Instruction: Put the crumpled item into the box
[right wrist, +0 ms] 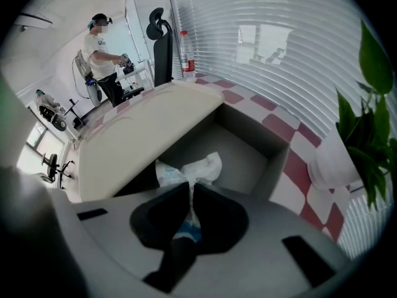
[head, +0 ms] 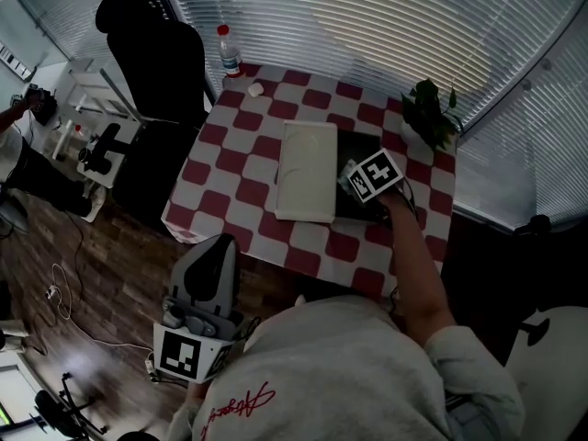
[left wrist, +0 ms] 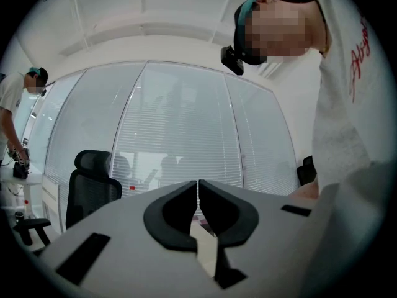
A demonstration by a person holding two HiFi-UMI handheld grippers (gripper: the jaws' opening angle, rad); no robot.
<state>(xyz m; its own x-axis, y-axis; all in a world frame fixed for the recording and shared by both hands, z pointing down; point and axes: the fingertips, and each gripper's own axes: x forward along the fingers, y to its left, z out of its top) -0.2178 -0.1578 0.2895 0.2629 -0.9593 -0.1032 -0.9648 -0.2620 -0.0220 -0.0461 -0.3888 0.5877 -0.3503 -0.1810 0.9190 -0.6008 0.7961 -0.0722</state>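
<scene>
My right gripper point(right wrist: 190, 191) is shut on a crumpled white item with blue print point(right wrist: 189, 169), which hangs over the open dark box point(right wrist: 248, 151). In the head view that gripper point(head: 367, 184) sits above the box point(head: 360, 150) on the checked table, beside the box's cream lid point(head: 307, 169). My left gripper point(left wrist: 198, 188) is shut with nothing in it. It is held low, off the table's near-left corner point(head: 209, 278), pointing away from the table toward the blinds.
A potted plant point(head: 430, 113) stands at the table's far right, close to the box. A water bottle point(head: 229, 51) and a small white object point(head: 255, 88) sit at the far left corner. A black office chair point(head: 152, 53) stands left of the table. Another person point(right wrist: 102, 48) works nearby.
</scene>
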